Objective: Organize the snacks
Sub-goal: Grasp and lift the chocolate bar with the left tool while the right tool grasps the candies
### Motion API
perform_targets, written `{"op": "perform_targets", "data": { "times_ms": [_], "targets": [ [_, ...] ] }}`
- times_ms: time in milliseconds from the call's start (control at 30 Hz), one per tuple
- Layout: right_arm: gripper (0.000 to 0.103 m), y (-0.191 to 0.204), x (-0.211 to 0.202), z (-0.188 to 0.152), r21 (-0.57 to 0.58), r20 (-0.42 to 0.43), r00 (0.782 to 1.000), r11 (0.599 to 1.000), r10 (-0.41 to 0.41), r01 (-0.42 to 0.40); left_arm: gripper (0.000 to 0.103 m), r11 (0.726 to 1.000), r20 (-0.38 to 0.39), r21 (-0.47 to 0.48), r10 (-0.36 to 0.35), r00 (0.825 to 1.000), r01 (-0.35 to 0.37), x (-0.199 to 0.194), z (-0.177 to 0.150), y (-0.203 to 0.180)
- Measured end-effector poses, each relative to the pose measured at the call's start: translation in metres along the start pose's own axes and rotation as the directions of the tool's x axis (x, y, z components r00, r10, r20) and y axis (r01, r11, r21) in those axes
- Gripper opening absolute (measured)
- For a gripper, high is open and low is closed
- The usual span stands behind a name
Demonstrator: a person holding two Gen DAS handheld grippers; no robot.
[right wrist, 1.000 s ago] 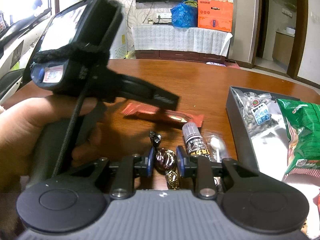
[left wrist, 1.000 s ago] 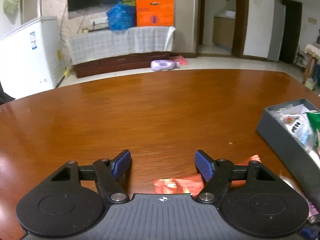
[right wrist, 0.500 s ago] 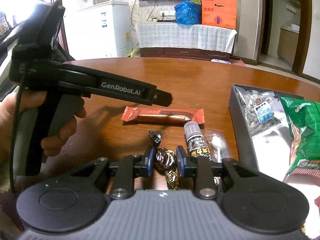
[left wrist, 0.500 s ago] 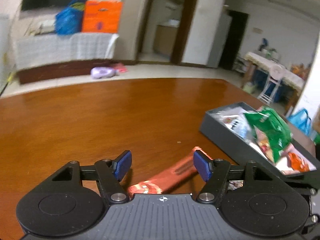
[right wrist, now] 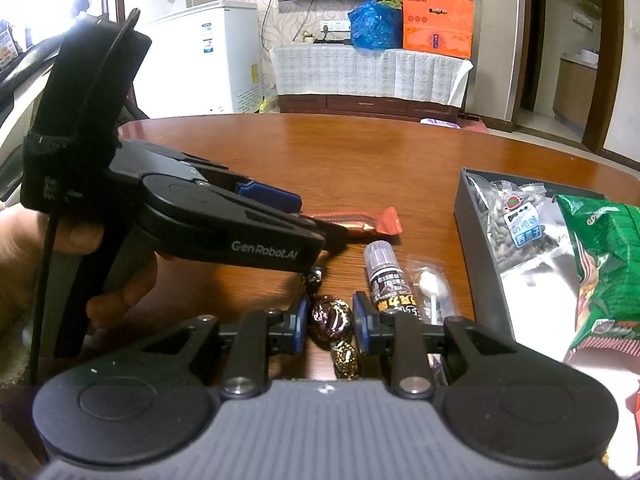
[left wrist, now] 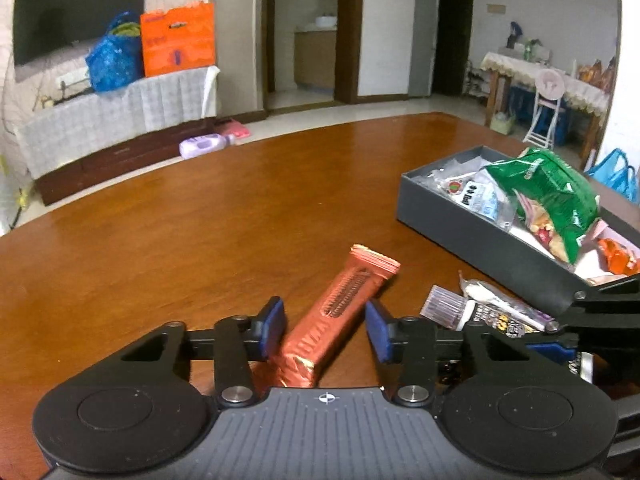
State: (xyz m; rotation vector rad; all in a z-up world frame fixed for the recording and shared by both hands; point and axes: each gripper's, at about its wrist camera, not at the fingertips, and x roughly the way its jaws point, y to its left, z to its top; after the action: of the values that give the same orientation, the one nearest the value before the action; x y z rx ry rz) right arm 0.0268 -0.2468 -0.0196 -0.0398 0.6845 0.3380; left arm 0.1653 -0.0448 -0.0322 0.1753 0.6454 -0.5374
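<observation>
- Left wrist view: the left claw (left wrist: pixel 325 322) has its blue fingers spread apart on either side of a red snack bar (left wrist: pixel 340 316) lying flat on the wooden tabletop (left wrist: pixel 200 232); neither pad is pressed against the wrapper.
- The bar lies aslant, its far crimped end pointing toward the grey box (left wrist: pixel 472 236), which stands just beyond it.
- This view shows the box's far end and a green bag (left wrist: pixel 548 196) heaped on clear packets, and beyond the box a cloth-covered side table and a small pink chair, none of which the other camera catches.
- Right wrist view: the right claw (right wrist: pixel 330 322) is narrowed around a dark foil-wrapped candy (right wrist: pixel 330 318), the pads at or nearly at its sides; a firm grip cannot be confirmed.
- A gold-foil candy (right wrist: pixel 347 356), a small dark bottle (right wrist: pixel 390 280) and a clear-wrapped lollipop (right wrist: pixel 430 284) lie between that candy and the box.
- Only this view shows the person's left hand (right wrist: pixel 24 264) on the left claw's handle, and a white freezer (right wrist: pixel 212 52) behind the tabletop.
</observation>
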Motion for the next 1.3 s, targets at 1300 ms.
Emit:
{"op": "perform_targets", "data": {
  "times_ms": [1300],
  "targets": [
    [0.025, 0.015, -0.029, -0.008, -0.039, 0.091, 0.996, 0.999, -0.002, 0.006, 0.023, 0.984, 0.026, -0.015, 0.179, 0.983, -0.179, -0.036, 0.031, -0.028]
  ]
}}
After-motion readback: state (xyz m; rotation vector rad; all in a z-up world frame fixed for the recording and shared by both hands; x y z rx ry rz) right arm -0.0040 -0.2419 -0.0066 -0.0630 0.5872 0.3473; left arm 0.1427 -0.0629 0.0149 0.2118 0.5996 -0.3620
